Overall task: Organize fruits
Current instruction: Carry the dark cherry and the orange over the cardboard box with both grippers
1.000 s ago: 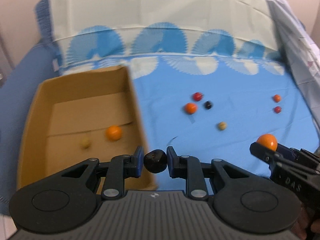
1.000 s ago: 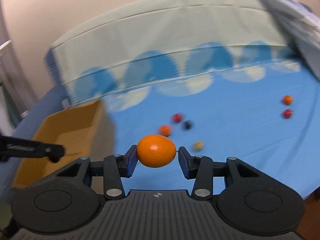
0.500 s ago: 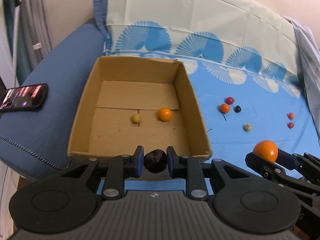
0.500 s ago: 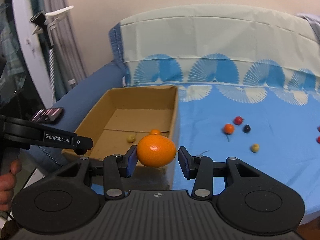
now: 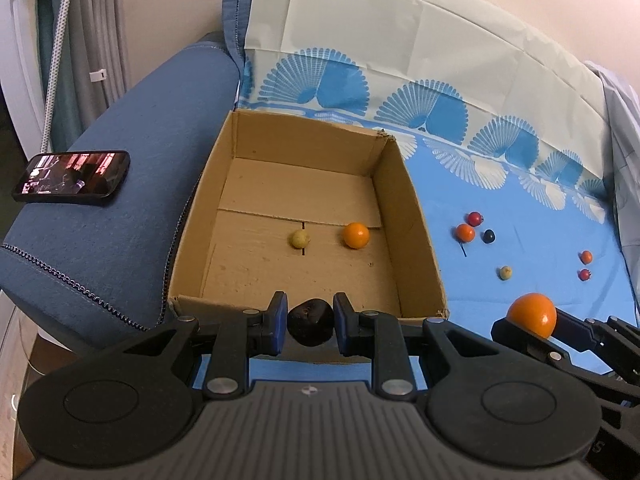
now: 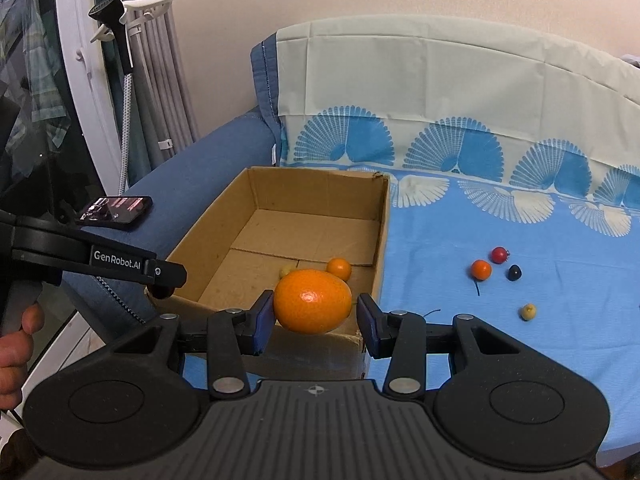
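My left gripper [image 5: 310, 322] is shut on a dark plum [image 5: 311, 321] just short of the near wall of an open cardboard box [image 5: 412, 216]. The box holds a small orange [image 5: 355, 235] and a yellowish fruit [image 5: 299, 238]. My right gripper [image 6: 313, 312] is shut on a large orange [image 6: 312, 300] at the box's near right corner [image 6: 360, 338]; it also shows in the left wrist view [image 5: 532, 322]. Several small fruits lie on the blue cloth: an orange one [image 5: 465, 233], a red one [image 5: 474, 218], a black one [image 5: 488, 236] and a pale one [image 5: 505, 272].
A phone [image 5: 72, 177] lies on the blue sofa arm [image 5: 132, 184] left of the box. Two more small fruits [image 5: 585, 265] lie far right on the cloth. A patterned cloth covers the backrest [image 5: 420, 64]. A white stand [image 6: 120, 24] and curtains are at the far left.
Both grippers have swung left from the loose fruits toward the box, each still holding its fruit. The box now fills the middle of both views.
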Available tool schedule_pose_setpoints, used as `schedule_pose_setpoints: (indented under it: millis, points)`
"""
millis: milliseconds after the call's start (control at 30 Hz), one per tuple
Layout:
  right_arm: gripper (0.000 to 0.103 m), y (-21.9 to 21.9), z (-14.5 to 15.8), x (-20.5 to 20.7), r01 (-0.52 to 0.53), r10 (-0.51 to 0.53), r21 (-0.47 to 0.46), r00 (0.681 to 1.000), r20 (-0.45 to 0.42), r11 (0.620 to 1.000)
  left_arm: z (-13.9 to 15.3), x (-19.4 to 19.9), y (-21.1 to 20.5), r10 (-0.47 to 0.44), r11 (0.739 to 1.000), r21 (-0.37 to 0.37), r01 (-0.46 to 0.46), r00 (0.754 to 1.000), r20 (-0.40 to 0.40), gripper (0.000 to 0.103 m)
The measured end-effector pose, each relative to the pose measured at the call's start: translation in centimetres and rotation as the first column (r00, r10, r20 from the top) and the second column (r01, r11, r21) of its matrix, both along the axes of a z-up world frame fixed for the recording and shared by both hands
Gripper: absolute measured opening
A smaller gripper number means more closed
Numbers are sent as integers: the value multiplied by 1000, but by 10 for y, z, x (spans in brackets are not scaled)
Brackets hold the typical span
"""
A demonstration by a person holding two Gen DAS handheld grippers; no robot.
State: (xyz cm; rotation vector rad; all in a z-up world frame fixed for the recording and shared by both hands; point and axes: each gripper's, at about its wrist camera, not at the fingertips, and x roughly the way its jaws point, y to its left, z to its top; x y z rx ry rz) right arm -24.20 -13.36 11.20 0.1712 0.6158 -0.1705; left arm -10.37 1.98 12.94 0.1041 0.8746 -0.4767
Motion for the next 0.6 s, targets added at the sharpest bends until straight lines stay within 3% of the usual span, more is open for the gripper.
schedule_pose_setpoints:
  millis: [600]
  points:
    - [46, -6, -17, 53, -16, 16, 2, 999, -37, 1000, -5, 51, -20, 23, 1000, -2, -23, 1000, 6, 27]
